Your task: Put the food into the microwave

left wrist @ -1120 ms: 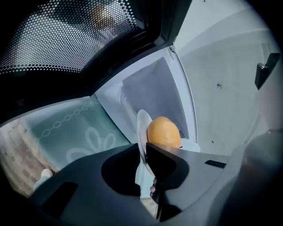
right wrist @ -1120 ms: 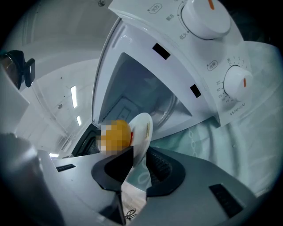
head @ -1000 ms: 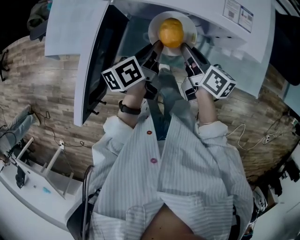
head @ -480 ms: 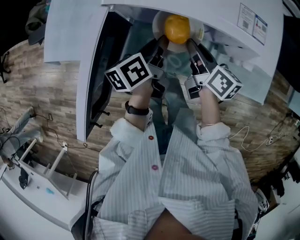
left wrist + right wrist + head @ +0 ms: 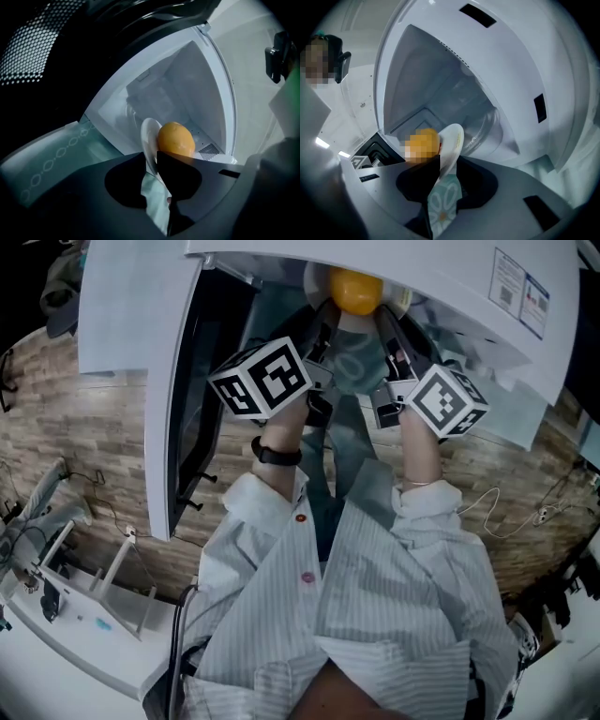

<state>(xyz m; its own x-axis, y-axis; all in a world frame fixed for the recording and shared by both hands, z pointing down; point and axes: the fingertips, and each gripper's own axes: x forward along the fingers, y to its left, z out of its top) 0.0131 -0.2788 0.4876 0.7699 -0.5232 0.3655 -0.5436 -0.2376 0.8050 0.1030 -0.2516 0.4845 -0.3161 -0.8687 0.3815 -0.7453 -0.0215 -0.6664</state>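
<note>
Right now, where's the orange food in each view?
Head view: orange food top centre, under the microwave edge.
Left gripper view: orange food centre, right of the plate.
Right gripper view: orange food left of centre, mosaic-blurred, left of the plate.
Shared landmark: the open microwave.

Sticker [image 5: 521, 292] on microwave [image 5: 441, 277] top: print too small to read

Both my gripper views bulge fisheye-round with black corners, the microwave [image 5: 187, 89] cavity glowing bright white and its door [image 5: 37, 47] sunk in deep shadow, while my head view is evenly lit.
</note>
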